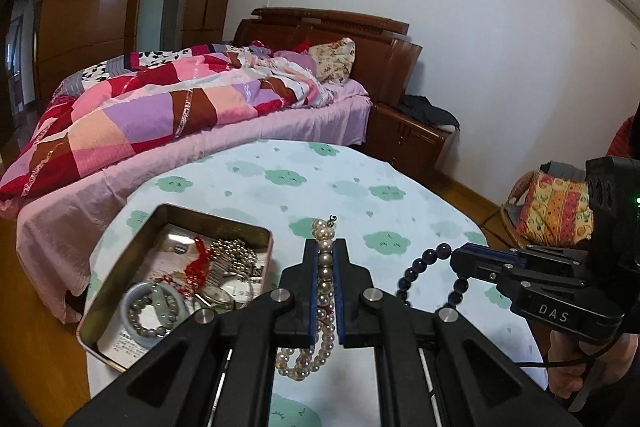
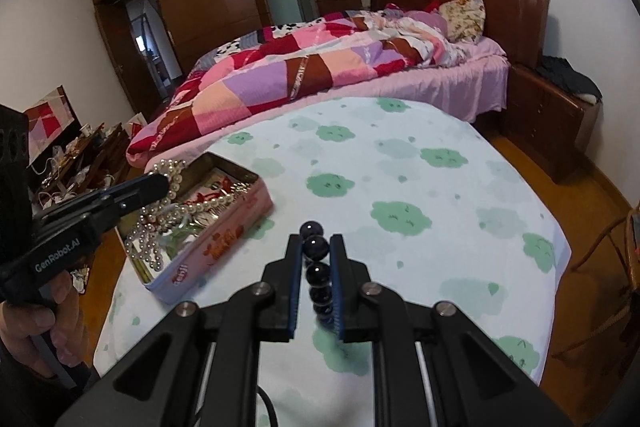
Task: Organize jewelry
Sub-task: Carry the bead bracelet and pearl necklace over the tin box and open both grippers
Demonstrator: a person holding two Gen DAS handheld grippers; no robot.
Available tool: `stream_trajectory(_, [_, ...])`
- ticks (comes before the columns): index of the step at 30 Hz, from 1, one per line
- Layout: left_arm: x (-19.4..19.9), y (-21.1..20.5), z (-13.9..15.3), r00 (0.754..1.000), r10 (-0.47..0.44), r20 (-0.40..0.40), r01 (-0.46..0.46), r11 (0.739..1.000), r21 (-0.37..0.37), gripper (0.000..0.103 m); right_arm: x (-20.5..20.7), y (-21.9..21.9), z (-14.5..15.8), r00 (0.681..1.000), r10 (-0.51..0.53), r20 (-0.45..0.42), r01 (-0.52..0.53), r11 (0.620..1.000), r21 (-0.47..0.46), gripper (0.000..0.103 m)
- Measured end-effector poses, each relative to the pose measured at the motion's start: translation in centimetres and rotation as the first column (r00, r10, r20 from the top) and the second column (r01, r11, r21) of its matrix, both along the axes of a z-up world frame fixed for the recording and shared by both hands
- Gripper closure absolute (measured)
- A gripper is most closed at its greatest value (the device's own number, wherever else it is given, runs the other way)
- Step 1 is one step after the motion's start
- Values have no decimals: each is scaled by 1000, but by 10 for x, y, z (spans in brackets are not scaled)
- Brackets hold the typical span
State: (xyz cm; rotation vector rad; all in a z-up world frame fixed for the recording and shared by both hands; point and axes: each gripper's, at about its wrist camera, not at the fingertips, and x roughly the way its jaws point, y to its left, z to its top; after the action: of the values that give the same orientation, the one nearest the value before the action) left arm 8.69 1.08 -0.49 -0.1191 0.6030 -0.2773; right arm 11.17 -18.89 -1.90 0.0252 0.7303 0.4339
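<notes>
My left gripper is shut on a white pearl necklace, held above the table just right of an open metal tin; the strand dangles in loops below the fingers. In the right wrist view the left gripper holds the pearls over the tin. My right gripper is shut on a dark purple bead bracelet. In the left wrist view the right gripper holds that bracelet hanging as a ring above the cloth. The tin holds several bead strings, a pale bangle and a red tassel.
The table carries a white cloth with green cloud prints. A bed with a patchwork quilt lies behind it. A wooden nightstand stands at the right, and a wicker chair with a patterned cushion is at the far right.
</notes>
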Motion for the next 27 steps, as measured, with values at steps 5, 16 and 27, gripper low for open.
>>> stream_trajectory(5, [-2,16,5,999,31,10,-31,999,-14,98,1,20,14,999,38,37,-37,999,-24,87])
stream_trajectory(16, [1,50,6,995,103,7,-103,994,-26,98,9,73,35,987,132,90,-127,990,-65,87])
stream_trajectory(27, [8,77,-4,984,177,-4,-177,984,-9,98,16,124,39,971,210,112,-201,975,-92,87])
